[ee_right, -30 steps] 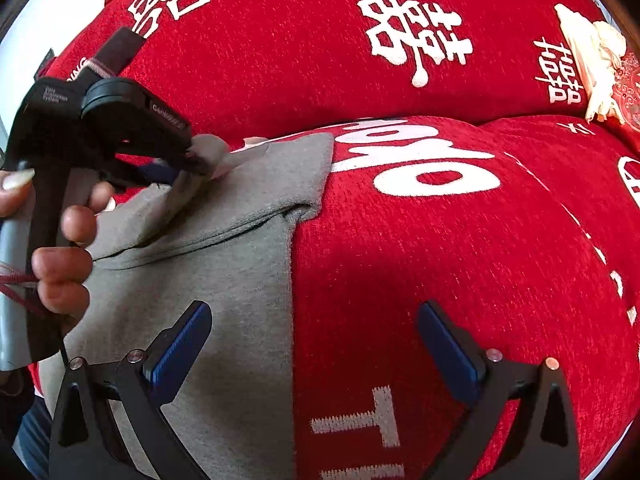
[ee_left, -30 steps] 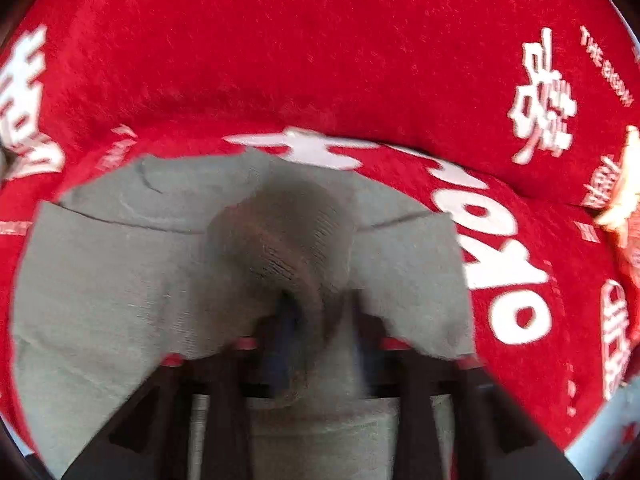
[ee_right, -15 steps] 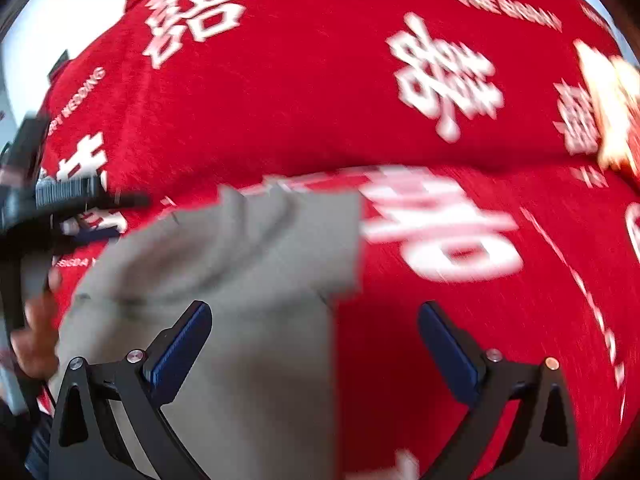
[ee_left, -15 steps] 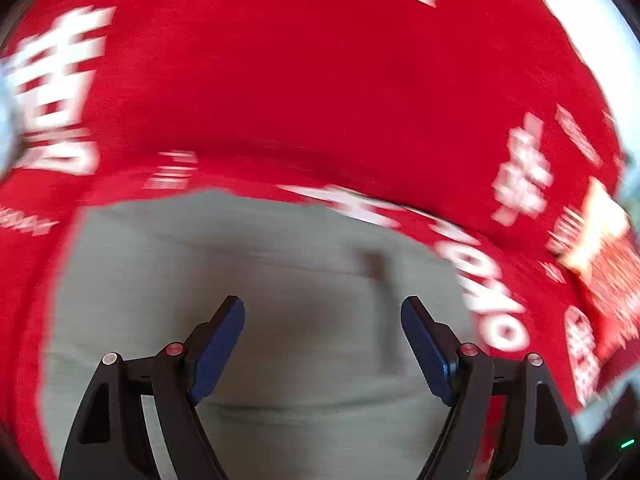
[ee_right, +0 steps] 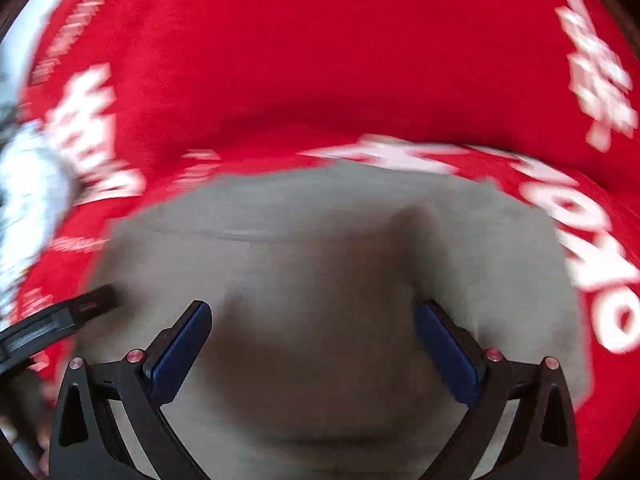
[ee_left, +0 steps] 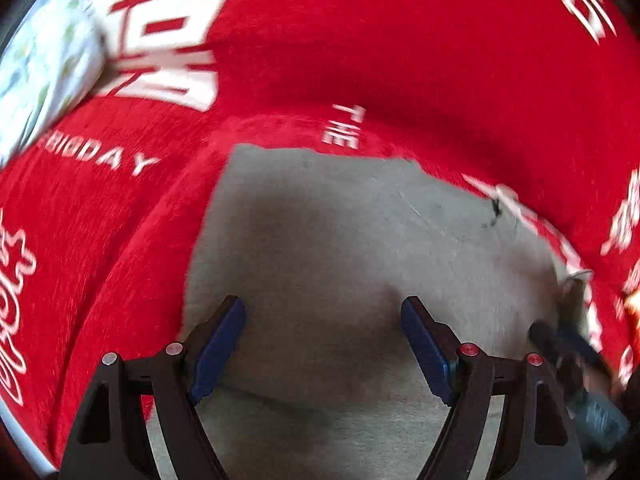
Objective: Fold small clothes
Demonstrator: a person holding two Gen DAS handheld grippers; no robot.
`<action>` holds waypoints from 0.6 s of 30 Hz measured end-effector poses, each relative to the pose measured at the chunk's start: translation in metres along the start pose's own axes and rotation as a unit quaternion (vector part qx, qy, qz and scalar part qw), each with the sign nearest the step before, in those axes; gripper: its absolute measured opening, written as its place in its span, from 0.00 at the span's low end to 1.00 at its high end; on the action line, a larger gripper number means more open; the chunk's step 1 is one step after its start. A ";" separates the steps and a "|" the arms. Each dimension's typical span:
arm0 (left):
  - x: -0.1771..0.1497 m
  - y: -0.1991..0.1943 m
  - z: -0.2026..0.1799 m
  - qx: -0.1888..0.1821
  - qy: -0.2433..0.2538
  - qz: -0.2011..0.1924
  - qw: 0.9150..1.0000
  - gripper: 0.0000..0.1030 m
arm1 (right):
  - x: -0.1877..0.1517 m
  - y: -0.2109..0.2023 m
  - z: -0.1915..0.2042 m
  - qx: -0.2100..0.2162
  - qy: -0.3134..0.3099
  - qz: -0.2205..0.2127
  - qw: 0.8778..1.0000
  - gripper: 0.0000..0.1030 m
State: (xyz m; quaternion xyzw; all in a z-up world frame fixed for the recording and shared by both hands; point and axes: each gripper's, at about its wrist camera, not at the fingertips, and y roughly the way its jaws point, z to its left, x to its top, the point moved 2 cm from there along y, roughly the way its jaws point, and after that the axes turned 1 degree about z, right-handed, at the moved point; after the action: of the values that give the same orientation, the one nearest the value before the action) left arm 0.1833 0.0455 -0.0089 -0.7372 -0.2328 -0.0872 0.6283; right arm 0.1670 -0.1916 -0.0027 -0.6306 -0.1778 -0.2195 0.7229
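- Left wrist view: left gripper (ee_left: 322,344) gapes wide and empty above the grey garment (ee_left: 340,240), which fills the lower centre on the red cover (ee_left: 360,40). A careless pinch could catch the cover too.
- Right wrist view: right gripper (ee_right: 312,348) gapes empty over the garment (ee_right: 320,272); the left gripper (ee_right: 60,320) shows at the left edge. Risk: collision.

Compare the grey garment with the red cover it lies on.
The grey garment is plain, with no print; the red cover carries white lettering and characters. The grey garment is a small piece with clear edges; the red cover spreads past it on all sides. Both are soft fabric.
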 end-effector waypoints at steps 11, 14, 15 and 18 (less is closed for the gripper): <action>-0.004 -0.009 -0.054 0.007 0.068 -0.020 0.997 0.79 | -0.002 -0.061 -0.026 -0.011 0.014 -0.075 0.997 0.96; -0.005 -0.005 -0.045 0.027 0.063 -0.012 0.998 0.79 | 0.001 -0.030 -0.001 0.044 0.008 -0.033 0.998 0.96; -0.006 0.000 -0.041 0.027 0.065 0.001 0.997 0.79 | 0.002 -0.017 0.000 0.037 0.012 -0.017 0.999 0.96; -0.010 0.005 -0.029 0.038 0.080 0.007 0.996 0.79 | -0.001 0.002 -0.017 -0.081 0.014 0.003 0.997 0.94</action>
State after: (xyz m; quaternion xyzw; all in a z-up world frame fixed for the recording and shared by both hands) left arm 0.1815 0.0145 -0.0119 -0.7048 -0.1793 -0.1325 0.6735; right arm 0.1666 -0.2077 -0.0071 -0.6848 -0.1475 -0.2393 0.6723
